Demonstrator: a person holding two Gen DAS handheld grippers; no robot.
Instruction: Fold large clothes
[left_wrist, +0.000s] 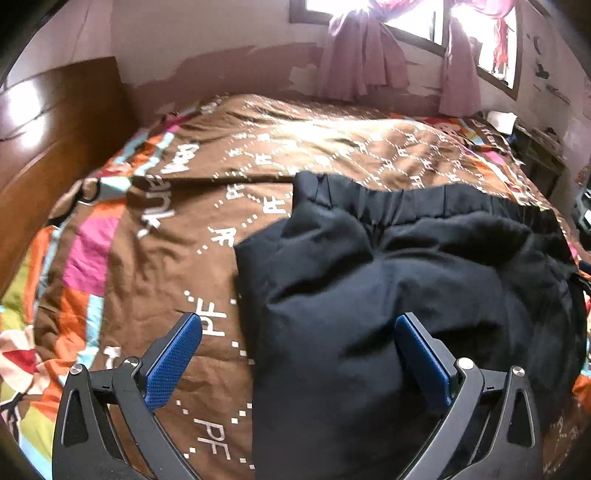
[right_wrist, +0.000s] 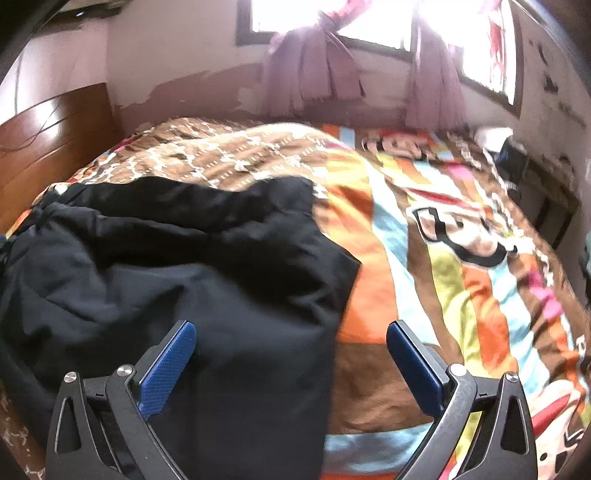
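Two grippers, both spread wide, nothing pinched.

Left wrist view: left gripper (left_wrist: 297, 356) hangs over the left edge of the trousers (left_wrist: 406, 295), black, lying on the quilt (left_wrist: 147, 258) of the bed. Elastic waistband (left_wrist: 424, 203) at the far end. The near part looks doubled over into a thick bundle, so I judge at least one fold done; surface is lumpy, not smoothed. Left finger (left_wrist: 173, 362) over bare quilt, right one over cloth. Writing on quilt: repeated "PF" in white with dotted diamond lines; a larger word further left, partly readable, maybe "...ank", can't confirm.

Right wrist view: right gripper (right_wrist: 291, 360) straddles the trousers' right edge (right_wrist: 332, 295). Cartoon monkey print (right_wrist: 461, 236) on quilt; no readable text here. Left to do, likely: another fold or smoothing. Blurry.
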